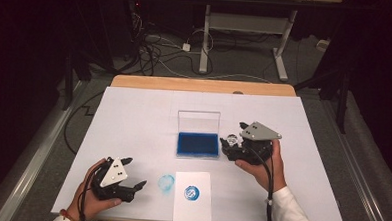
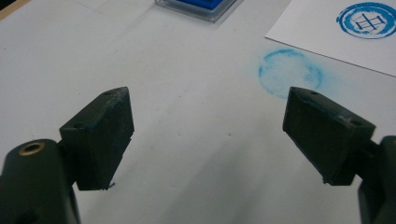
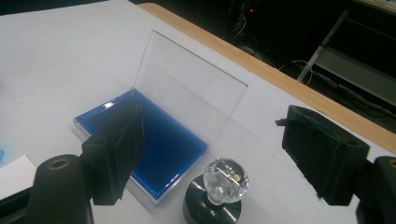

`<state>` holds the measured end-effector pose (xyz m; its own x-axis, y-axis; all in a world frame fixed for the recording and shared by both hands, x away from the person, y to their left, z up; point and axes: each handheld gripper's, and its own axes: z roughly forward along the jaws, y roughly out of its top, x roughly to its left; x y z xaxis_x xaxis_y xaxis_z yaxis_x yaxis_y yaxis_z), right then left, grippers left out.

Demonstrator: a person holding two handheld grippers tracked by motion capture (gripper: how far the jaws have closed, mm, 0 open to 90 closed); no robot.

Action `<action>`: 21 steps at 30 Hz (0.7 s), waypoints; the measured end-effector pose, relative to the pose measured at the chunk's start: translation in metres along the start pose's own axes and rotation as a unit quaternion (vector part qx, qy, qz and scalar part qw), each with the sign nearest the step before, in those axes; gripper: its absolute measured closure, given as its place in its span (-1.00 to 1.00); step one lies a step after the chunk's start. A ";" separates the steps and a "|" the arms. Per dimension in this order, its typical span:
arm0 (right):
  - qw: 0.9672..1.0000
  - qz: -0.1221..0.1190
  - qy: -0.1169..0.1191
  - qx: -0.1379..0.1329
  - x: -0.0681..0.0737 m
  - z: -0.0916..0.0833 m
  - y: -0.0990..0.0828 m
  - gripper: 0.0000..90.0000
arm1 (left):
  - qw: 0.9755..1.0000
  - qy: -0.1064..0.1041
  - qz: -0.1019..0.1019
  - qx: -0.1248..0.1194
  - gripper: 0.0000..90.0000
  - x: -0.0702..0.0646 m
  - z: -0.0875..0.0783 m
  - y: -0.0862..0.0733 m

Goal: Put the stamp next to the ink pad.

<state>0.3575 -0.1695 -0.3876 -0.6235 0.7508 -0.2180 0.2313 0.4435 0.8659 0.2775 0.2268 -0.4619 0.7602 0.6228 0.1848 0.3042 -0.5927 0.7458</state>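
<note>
Standing upright between the spread jaws of the right gripper (image 3: pixel 212 154), the stamp (image 3: pixel 219 193) sits just beside the ink pad (image 3: pixel 159 140); the left gripper (image 2: pixel 208 135) gapes empty over the worktop (image 2: pixel 187 93).

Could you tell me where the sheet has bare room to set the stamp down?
Bare: left of the ink pad, above the left gripper; also behind the lid. Crowded: between stamp, pad, smudge and paper.
</note>
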 end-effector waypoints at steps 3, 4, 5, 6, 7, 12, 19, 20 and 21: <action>1.000 -0.003 0.002 -0.001 0.001 -0.003 0.000 -0.52 | 1.000 0.000 0.001 0.001 -0.65 0.000 0.000 0.000; 1.000 -0.004 0.001 0.000 0.001 -0.005 0.000 -0.52 | 1.000 0.000 0.001 0.002 -0.65 0.000 0.001 0.000; 1.000 -0.005 0.002 -0.002 0.001 -0.006 0.000 -0.52 | 1.000 0.000 0.002 0.002 -0.65 -0.001 0.001 0.000; 1.000 -0.007 0.002 -0.003 0.002 -0.007 0.000 -0.52 | 1.000 0.000 0.002 0.002 -0.65 -0.001 0.001 0.000; 1.000 -0.008 0.002 -0.002 0.002 -0.008 0.000 -0.52 | 1.000 -0.001 0.002 0.002 -0.65 0.000 0.001 0.000; 1.000 -0.012 0.004 -0.007 0.005 -0.013 0.001 -0.52 | 1.000 0.000 0.002 0.003 -0.65 0.000 0.000 0.000; 1.000 -0.019 0.007 -0.010 0.008 -0.020 0.000 -0.53 | 1.000 0.000 0.001 0.002 -0.65 0.000 0.000 0.000; 1.000 -0.021 0.007 -0.011 0.008 -0.021 0.000 -0.53 | 1.000 0.000 0.001 0.001 -0.65 0.000 0.000 0.000; 1.000 -0.019 0.007 -0.012 0.009 -0.022 0.000 -0.53 | 1.000 0.001 0.001 0.001 -0.65 0.000 0.000 0.000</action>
<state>0.3359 -0.1733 -0.3798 -0.6424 0.7260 -0.2453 0.1886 0.4600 0.8677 0.2773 0.2270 -0.4618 0.7601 0.6222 0.1871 0.3039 -0.5950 0.7441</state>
